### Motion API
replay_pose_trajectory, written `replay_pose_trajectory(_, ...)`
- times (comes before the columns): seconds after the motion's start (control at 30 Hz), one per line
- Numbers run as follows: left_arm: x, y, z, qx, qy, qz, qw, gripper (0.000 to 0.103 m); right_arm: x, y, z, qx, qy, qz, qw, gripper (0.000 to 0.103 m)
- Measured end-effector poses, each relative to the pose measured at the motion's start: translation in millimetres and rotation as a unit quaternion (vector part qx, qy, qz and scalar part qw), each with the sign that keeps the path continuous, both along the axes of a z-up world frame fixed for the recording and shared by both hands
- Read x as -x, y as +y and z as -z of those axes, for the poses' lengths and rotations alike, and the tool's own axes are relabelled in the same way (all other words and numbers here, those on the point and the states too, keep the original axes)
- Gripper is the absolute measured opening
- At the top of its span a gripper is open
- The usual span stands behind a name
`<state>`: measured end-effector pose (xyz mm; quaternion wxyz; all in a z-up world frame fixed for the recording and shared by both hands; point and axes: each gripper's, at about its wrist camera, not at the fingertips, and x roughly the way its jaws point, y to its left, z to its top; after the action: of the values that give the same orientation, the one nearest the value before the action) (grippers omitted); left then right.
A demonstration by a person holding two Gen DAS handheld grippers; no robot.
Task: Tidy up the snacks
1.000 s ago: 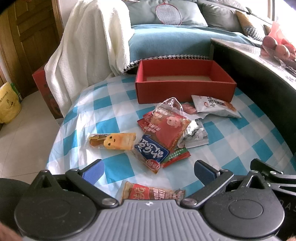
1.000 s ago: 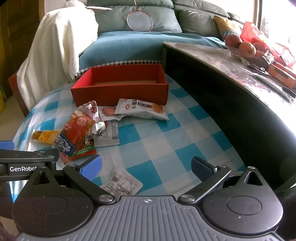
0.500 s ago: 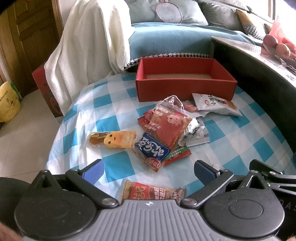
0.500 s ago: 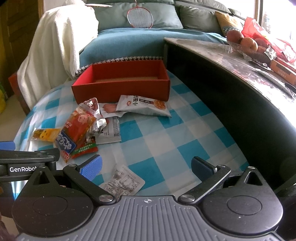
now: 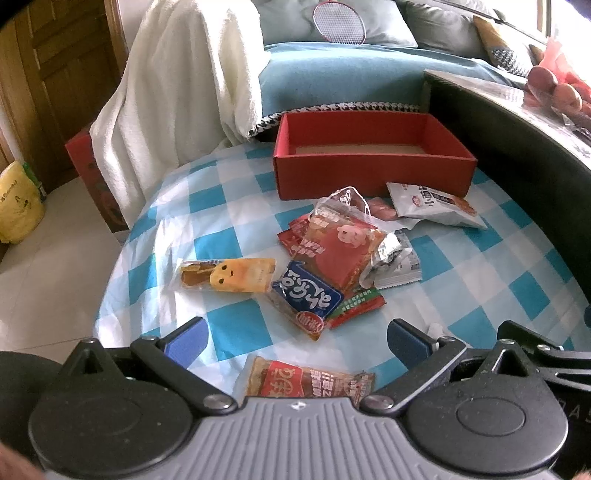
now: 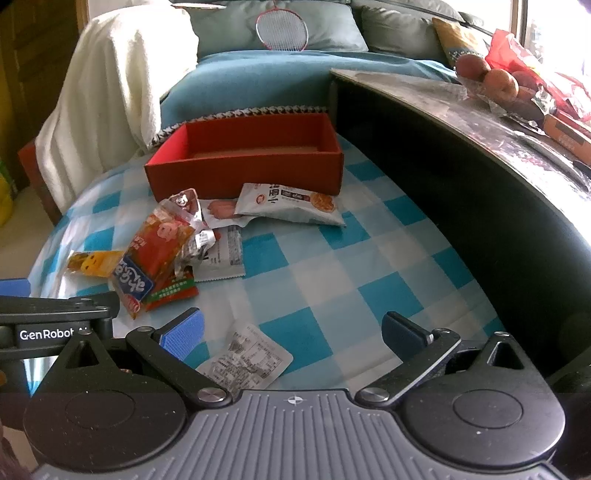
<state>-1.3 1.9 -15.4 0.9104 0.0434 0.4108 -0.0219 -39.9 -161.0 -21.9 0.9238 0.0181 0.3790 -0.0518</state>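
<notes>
An empty red box [image 5: 373, 166] [image 6: 243, 166] stands at the far side of a blue-and-white checked cloth [image 5: 236, 332]. In front of it lies a heap of snack packets: a red-and-blue one [image 5: 325, 266] [image 6: 151, 258], a yellow one [image 5: 229, 275] [image 6: 94, 263], a white one [image 5: 432, 205] [image 6: 288, 203] and a silver one [image 5: 395, 262]. My left gripper [image 5: 295, 338] is open above a red packet [image 5: 306, 380]. Wide open too, my right gripper [image 6: 293, 330] hovers over a white packet [image 6: 247, 360] lying label side up.
A dark curved table [image 6: 480, 177] rises along the right, with fruit [image 6: 491, 77] and bags on top. Behind the box is a blue-covered sofa [image 5: 351, 74] with a white towel [image 5: 177, 92] and a racket [image 6: 282, 29]. The floor [image 5: 48, 266] drops off to the left.
Both grippers have eased slightly back and up, so the box and packets sit a little lower in view. Nothing has been grasped or shifted.
</notes>
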Motion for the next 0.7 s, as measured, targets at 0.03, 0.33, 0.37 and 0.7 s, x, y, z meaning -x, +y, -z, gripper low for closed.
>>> replay_pose_trajectory(0.03,0,0,0,0.001,0.003,0.000,1.0000,0.099,0,0,1,-0.002,0.001,0.000,1.000,0.103)
replay_pose_trajectory(0.33,-8,9,6,0.018,0.039,-0.019,0.9989,0.099,-8,-2,13,-0.006,0.039,0.002,0.999,0.103)
replay_pose_trajectory(0.37,-9,10,7,0.018,0.042,-0.021,0.9987,0.099,-10,-3,16,-0.009,0.046,0.002,0.999,0.102)
replay_pose_trajectory(0.7,-12,31,11,0.039,0.069,-0.039,0.9961,0.099,-24,-10,47,-0.086,0.135,0.011,0.987,0.094)
